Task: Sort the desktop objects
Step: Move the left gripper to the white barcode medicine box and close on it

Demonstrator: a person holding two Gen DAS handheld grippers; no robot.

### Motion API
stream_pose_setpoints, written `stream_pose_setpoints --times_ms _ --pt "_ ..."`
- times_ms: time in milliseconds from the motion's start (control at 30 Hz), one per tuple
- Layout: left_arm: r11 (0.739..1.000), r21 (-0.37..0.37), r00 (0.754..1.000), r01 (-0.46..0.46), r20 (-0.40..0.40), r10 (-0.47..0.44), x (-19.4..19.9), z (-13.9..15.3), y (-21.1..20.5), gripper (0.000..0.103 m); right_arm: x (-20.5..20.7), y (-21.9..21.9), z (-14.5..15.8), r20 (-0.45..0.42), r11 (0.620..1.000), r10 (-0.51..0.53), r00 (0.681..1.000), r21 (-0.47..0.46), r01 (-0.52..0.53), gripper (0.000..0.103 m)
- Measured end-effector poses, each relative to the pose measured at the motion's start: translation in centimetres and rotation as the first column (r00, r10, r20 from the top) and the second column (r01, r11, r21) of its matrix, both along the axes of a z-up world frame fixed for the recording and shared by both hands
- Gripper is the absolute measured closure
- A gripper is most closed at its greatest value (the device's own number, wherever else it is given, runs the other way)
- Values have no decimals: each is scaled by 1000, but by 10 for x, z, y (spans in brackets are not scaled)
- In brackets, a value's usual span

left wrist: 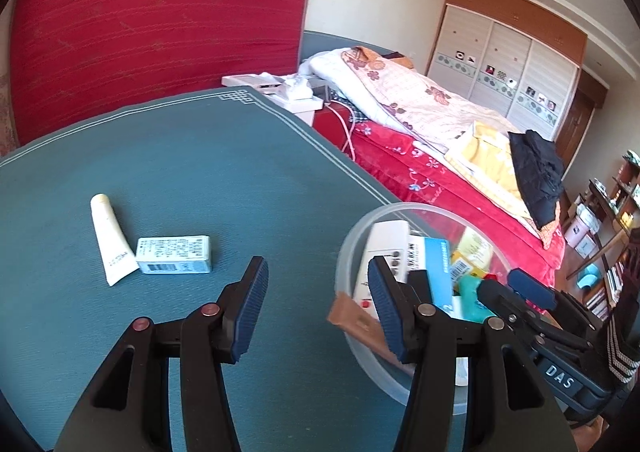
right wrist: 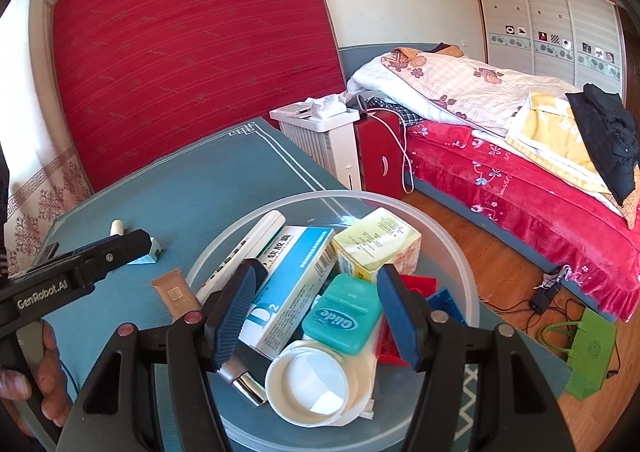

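Note:
A white tube [left wrist: 110,239] and a small white and teal box [left wrist: 174,254] lie on the teal table mat [left wrist: 192,172], ahead and left of my open, empty left gripper [left wrist: 316,304]. A clear plastic bowl [right wrist: 460,252] at the table's right edge holds a blue and white box [right wrist: 292,284], a green floss case [right wrist: 344,312], a pale green box [right wrist: 376,244], a white remote [right wrist: 244,248], a white cup [right wrist: 308,384] and red and blue bricks. My right gripper [right wrist: 316,316] hangs open and empty over the bowl. A brown tube [right wrist: 174,294] leans at the bowl's left rim.
The bowl also shows in the left wrist view [left wrist: 352,236], with the right gripper's body beside it. Right of the table the floor drops away to a bed with red covers [right wrist: 520,172]. A white heater [right wrist: 320,132] and a red mattress [right wrist: 192,52] stand behind the table.

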State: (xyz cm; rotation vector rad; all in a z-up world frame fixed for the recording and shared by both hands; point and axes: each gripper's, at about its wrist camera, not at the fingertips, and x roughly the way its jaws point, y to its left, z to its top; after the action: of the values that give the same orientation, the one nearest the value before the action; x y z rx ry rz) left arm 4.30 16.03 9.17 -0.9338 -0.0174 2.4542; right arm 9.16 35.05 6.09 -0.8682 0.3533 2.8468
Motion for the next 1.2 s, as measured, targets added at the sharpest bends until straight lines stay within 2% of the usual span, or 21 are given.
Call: stream_pose_setpoints --times_ms 300,633,900,1033,1200 --pt "994 9 994 -111 22 111 -23 0 -30 48 -5 -8 -2 -1 1000 23 1000 -5 -23 35" --pt "964 -12 960 -267 82 267 -60 -15 -62 47 -7 -8 -3 -4 1000 27 1000 -11 -27 35" --pt "955 -44 947 -292 127 296 -73 -34 -63 47 -8 -5 -4 -9 1000 19 1000 -15 -19 27" --pt "955 -17 940 -296 174 294 -72 -43 -63 47 -9 -3 -5 -11 1000 12 1000 -23 -12 24" --pt "953 -19 943 -303 138 302 -70 -44 -60 39 -11 -2 -8 -5 999 17 1000 -29 -17 23"
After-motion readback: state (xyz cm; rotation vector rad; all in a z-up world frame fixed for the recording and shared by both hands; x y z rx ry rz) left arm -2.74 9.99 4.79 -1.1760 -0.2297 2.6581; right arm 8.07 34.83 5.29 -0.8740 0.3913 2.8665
